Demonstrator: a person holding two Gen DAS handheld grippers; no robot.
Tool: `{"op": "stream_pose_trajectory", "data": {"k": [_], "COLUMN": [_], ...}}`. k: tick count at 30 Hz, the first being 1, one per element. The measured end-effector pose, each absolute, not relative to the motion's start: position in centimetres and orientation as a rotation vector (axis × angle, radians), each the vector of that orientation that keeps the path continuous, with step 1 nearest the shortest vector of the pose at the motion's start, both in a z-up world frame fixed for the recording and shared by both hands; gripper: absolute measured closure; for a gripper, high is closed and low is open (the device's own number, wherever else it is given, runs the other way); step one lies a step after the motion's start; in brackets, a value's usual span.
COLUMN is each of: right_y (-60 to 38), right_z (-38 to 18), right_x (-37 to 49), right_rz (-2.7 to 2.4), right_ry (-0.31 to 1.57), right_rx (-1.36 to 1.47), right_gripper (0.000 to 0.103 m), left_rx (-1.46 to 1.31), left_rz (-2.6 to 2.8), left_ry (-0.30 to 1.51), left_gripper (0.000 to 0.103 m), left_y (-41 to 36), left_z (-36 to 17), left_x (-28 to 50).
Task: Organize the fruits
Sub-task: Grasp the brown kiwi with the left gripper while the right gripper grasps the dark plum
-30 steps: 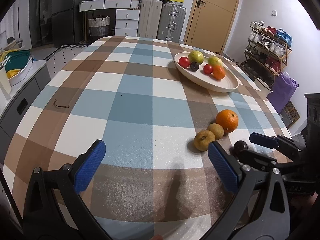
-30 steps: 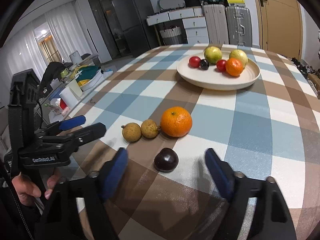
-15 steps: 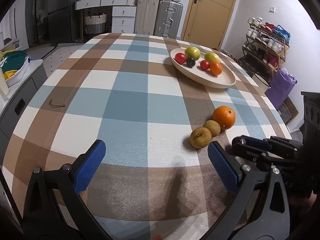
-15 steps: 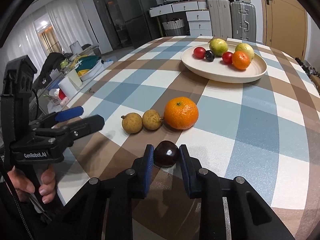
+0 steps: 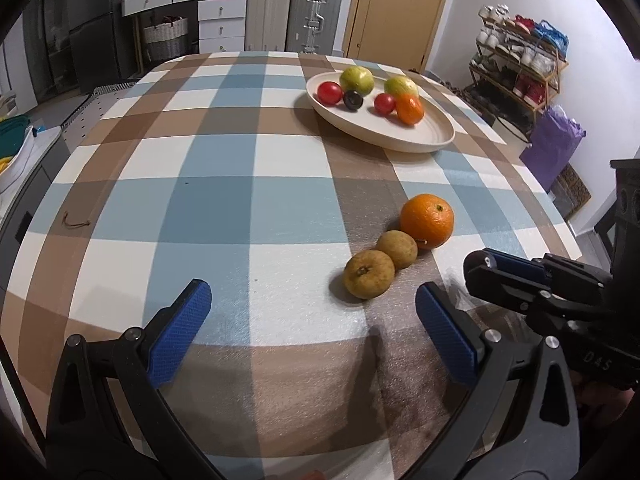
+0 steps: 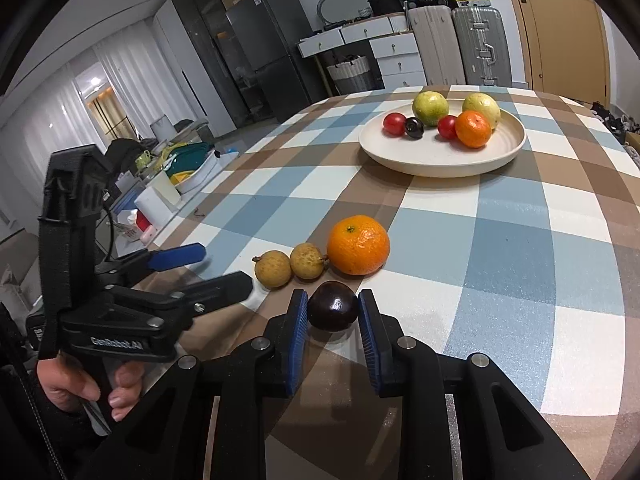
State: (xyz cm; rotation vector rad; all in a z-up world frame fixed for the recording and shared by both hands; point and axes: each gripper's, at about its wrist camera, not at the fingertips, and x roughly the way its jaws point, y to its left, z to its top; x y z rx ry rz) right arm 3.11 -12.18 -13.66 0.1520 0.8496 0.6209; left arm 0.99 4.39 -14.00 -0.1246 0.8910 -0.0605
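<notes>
My right tongs (image 6: 333, 312) are clamped on the dark plum (image 6: 333, 307), which sits on the checked tablecloth (image 6: 520, 248) just in front of the orange (image 6: 358, 245) and two longans (image 6: 290, 265). My left tongs (image 5: 312, 320) hang wide open, empty. The plum's underside is hidden — it's round, no clear axis.

Home, suitcases (image 5: 294, 16), shoe rack (image 5: 520, 60) (lived-in)

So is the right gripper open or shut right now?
Shut: the right gripper has both blue pads pressed against the dark plum on the tablecloth.
</notes>
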Motion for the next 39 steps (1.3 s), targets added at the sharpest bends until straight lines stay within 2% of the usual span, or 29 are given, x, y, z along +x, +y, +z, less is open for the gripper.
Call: {"op": "stream_pose_trajectory", "data": {"k": [18, 21, 24, 26, 28, 39], "right_y": [-16.5, -16.6, -16.8, -16.9, -17.0, -16.9], "right_z": [-10.9, -10.9, -10.7, -10.7, -10.6, -10.1], "right_x": [3.2, 3.2, 3.1, 3.1, 3.0, 3.2], "right_rz": [0.589, 0.59, 0.59, 0.592, 0.591, 0.597], "right_ry": [0.766, 0.765, 0.763, 0.761, 0.759, 0.745], "right_rx": [0.21, 0.211, 0.214, 0.216, 0.213, 0.201], "right_gripper": [0.077, 0.077, 0.077, 0.077, 0.077, 0.077], "left_rx": [-0.106, -0.12, -0.136, -0.155, -0.177, -0.17], "left_rz": [-0.11, -0.134, -0.173, -0.214, -0.261, -0.295], "left_ry": [0.976, 0.967, 0.961, 0.962, 0.978, 0.938], "left_gripper": [0.003, 0.015, 0.032, 0.062, 0.077, 0.078], "left_y": [3.0, 3.2, 3.4, 3.6, 3.6, 3.8], "left_z": [-15.2, -14.9, -14.7, -14.6, -14.7, -13.1], "left_x": [3.9, 4.0, 4.0, 3.8, 3.8, 2.8]}}
